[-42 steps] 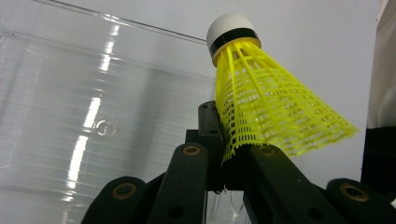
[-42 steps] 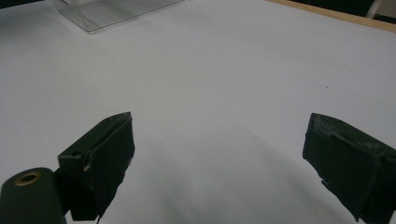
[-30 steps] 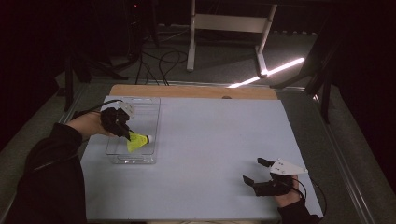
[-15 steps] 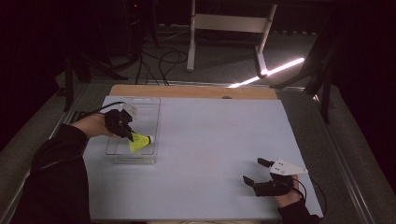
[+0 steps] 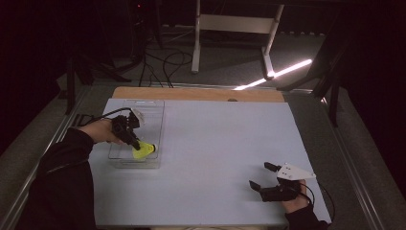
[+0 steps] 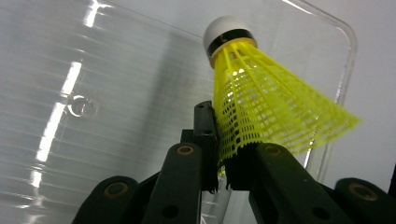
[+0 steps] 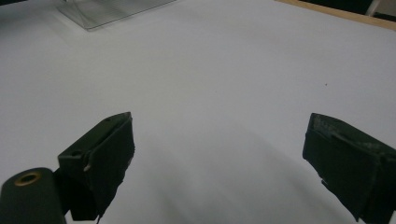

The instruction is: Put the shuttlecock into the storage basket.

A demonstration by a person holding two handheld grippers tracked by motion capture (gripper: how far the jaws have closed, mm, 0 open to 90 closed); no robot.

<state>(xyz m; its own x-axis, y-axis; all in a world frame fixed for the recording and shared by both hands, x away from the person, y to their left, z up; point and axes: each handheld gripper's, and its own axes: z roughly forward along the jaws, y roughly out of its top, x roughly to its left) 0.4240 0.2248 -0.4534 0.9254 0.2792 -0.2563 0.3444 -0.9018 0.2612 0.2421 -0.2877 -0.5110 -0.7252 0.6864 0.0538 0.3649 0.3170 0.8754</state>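
Your left gripper (image 5: 135,145) is clamped on the rim of the yellow plastic mesh shuttlecock (image 6: 261,112) with the white cork tip, inside the clear plastic tray (image 5: 148,108) at the table's left. Your right gripper (image 5: 264,176) rests near the right edge, jaws spread, nothing between.

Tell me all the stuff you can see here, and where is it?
shuttlecock: one, yellow skirt with white cork tip, over the near end of the tray, its skirt rim pinched in the left gripper
tray: one, clear plastic, left side of the table
table: one, pale top with a wooden strip along its far edge
white frame: one, on the floor beyond the table
cables: several, black, on the floor
left gripper: one, black, shut on the shuttlecock
right gripper: one, black with grey plate, open, near right of the table
sleeves: two, dark
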